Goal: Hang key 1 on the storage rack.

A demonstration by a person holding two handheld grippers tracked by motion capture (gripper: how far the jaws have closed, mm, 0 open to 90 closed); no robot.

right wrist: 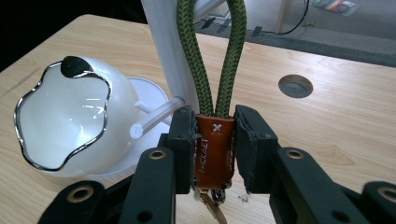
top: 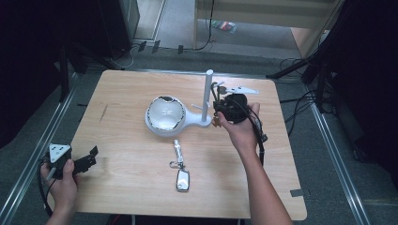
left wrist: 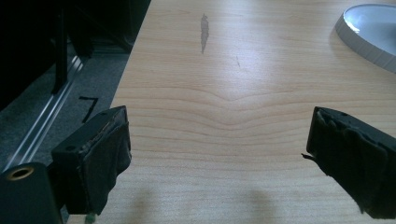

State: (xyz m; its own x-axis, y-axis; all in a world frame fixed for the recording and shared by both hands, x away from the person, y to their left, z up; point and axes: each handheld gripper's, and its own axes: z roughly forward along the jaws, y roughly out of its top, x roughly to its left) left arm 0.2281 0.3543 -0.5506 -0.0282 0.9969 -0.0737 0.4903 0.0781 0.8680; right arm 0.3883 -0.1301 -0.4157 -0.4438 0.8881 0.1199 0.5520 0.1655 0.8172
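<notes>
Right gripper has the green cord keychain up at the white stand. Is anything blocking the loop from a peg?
Nothing visible blocks it. The right gripper clamps the brown leather tab, and the green cord loop rises against the white post. A lower peg juts out beside the jaws, clear of the cord.

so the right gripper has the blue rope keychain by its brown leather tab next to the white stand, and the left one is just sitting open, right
Not quite: the rope loop is green, not blue, as the right gripper view shows. The rest holds: the right gripper clamps its brown leather tab beside the white stand, and the left gripper sits open.
</notes>
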